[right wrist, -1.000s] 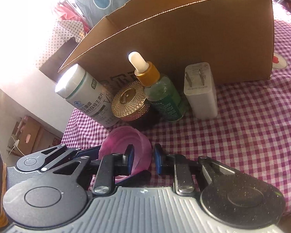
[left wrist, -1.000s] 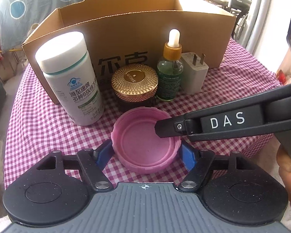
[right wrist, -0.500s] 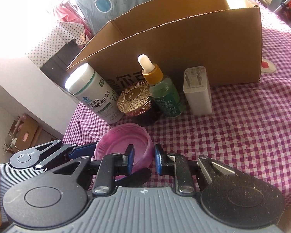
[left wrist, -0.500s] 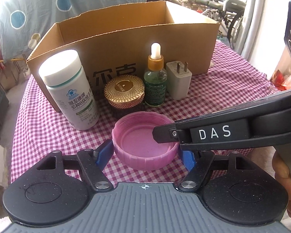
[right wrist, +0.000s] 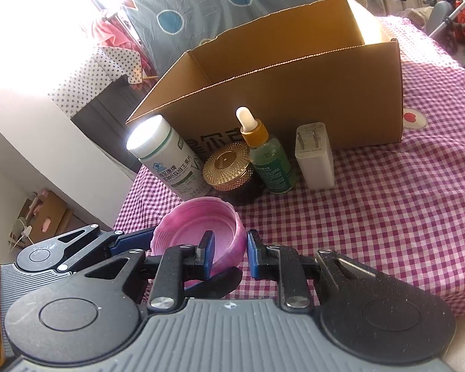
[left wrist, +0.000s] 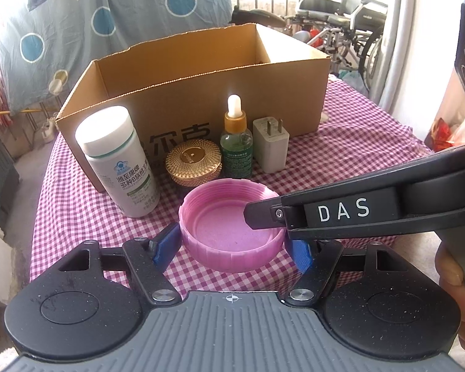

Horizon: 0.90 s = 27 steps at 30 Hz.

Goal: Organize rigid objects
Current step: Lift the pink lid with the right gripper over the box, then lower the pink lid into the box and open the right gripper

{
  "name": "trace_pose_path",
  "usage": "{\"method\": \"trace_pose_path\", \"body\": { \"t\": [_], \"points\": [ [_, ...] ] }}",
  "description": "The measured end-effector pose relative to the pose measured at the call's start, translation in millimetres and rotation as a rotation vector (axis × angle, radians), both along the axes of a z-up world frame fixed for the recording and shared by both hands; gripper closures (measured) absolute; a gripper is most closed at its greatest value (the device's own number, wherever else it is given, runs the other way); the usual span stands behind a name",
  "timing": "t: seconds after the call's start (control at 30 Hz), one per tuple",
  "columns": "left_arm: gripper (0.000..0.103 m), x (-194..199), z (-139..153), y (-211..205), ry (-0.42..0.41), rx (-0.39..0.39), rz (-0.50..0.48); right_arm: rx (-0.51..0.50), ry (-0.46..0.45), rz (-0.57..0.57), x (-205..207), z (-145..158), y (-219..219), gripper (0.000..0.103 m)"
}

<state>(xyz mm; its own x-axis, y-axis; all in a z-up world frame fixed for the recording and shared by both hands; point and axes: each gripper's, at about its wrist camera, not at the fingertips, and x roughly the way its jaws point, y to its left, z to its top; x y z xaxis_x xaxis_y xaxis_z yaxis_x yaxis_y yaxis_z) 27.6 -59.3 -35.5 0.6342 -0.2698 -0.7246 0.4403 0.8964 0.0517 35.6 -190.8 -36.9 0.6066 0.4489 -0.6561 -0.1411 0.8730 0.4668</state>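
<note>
Box (left wrist: 201,86) – interior hidden | left gripper (left wrist: 232,246), right gripper (right wrist: 231,255) – both clamp pink cap (left wrist: 229,232)

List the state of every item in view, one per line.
Pink lid: upside down, held by both grippers.
Left hand-held gripper: shut across lid.
Right hand-held gripper: shut on lid's wall.
Cardboard box: open.
White bottle: upright, capped.
Dropper bottle: upright, capped.
Gold jar: lidded.
Charger: standing, prongs up.

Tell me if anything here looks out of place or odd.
One oddity: the pink lid is upside down, held by both grippers at once, the left gripper across its width, the right gripper pinching its rim. The items by the cardboard box stand upright.
</note>
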Motion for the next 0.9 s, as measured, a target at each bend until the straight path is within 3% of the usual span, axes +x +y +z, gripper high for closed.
{"method": "trace_pose_path", "body": {
  "t": [0.23,0.47,0.67,0.77,0.9],
  "points": [
    [0.03,-9.0,17.8,0.3,-0.063,-0.008,0.003,-0.007,-0.056,-0.004,-9.1,19.5,1.9,0.078],
    [0.03,-3.1,64.7,2.2,-0.208,-0.01,-0.003,-0.029,-0.202,0.013,-6.1,74.3,2.9,0.078],
    [0.03,34.1,104.0,-2.6,-0.298,0.001,-0.015,-0.061,-0.281,0.061,33.1,123.8,0.5,0.078],
    [0.03,67.8,113.3,-3.9,-0.257,0.001,-0.024,-0.056,-0.245,0.095,69.9,135.3,-4.1,0.078],
    [0.03,124.0,115.2,-3.0,-0.123,0.004,-0.031,-0.039,-0.139,0.132,131.3,136.4,-11.1,0.078]
  ]
}}
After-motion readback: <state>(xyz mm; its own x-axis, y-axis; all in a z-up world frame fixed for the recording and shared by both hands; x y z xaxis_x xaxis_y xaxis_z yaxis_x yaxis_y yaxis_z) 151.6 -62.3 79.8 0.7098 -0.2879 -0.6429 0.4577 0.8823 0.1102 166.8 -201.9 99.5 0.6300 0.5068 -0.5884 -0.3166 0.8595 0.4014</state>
